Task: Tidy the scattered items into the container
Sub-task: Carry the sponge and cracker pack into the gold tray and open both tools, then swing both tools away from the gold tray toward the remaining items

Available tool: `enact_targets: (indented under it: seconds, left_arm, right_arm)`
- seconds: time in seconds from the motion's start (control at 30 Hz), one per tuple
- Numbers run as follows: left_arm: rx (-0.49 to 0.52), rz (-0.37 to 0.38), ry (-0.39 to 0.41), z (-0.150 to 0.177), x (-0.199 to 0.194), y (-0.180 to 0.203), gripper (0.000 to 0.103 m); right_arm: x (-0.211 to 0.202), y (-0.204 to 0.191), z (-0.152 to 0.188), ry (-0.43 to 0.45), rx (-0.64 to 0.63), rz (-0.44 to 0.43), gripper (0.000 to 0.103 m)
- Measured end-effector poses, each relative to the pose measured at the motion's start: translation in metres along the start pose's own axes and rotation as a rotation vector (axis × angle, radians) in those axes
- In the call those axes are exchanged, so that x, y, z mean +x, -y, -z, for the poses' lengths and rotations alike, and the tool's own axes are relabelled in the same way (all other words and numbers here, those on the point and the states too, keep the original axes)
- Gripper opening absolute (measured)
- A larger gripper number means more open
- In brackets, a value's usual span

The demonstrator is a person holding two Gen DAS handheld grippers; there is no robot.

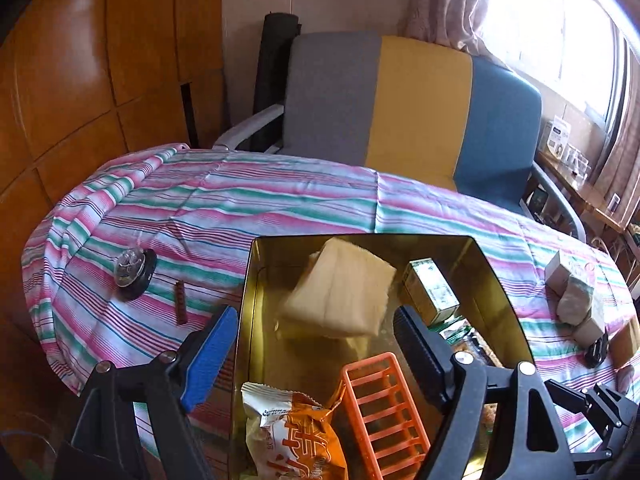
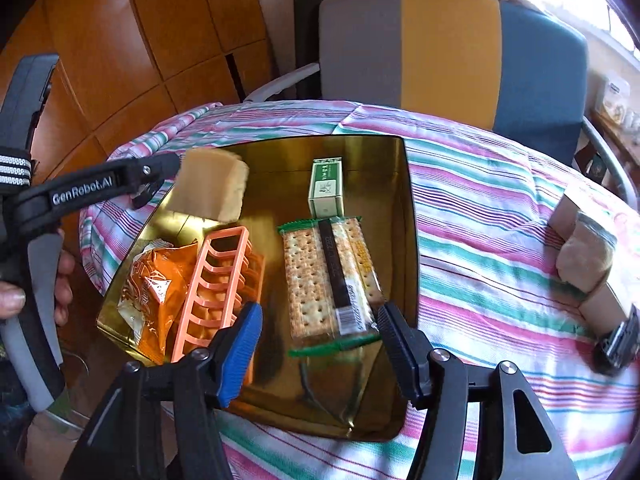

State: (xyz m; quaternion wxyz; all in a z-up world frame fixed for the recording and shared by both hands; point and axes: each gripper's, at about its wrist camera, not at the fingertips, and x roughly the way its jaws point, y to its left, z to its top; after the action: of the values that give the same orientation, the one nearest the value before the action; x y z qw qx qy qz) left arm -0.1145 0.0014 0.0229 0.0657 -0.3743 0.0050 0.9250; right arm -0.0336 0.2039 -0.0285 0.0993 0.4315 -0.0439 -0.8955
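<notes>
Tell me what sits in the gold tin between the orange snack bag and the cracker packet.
The orange plastic rack lies between the snack bag and the cracker packet, leaning on the bag; the right wrist view shows it best.

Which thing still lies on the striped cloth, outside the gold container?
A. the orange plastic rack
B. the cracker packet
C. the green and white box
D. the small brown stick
D. The small brown stick lies on the striped cloth left of the gold container, while the box, the crackers and the rack are all inside it.
</notes>
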Motion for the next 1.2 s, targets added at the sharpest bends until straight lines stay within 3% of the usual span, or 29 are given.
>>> enact_targets:
  seconds: [0.2,0.47,0.77,0.87,1.03,1.2]
  left_arm:
    - [0.076,0.127,0.029,0.022,-0.030,0.039,0.082]
    - [0.330,0.376,-0.027,0.076,-0.055,0.149,0.082]
    - [0.553,0.473,-0.172,0.139,-0.037,0.238,0.082]
    - [0.566,0.462,-0.201,0.145,-0.028,0.243,0.082]
    - [0.579,0.439,-0.248,0.153,-0.014,0.247,0.082]
    - [0.568,0.416,-0.313,0.163,0.003,0.245,0.082]
  right_arm:
    - [-0.024,0.025,0.016,0.038,0.070,0.016,0.068]
    - [-0.060,0.095,0.056,0.058,0.226,0.104,0.076]
    - [-0.139,0.227,0.139,0.134,0.548,0.292,0.076]
    - [-0.167,0.269,0.164,0.178,0.663,0.341,0.078]
    - [-0.198,0.336,0.190,0.286,0.897,0.300,0.081]
    - [-0.199,0.384,0.167,0.351,0.957,0.277,0.082]
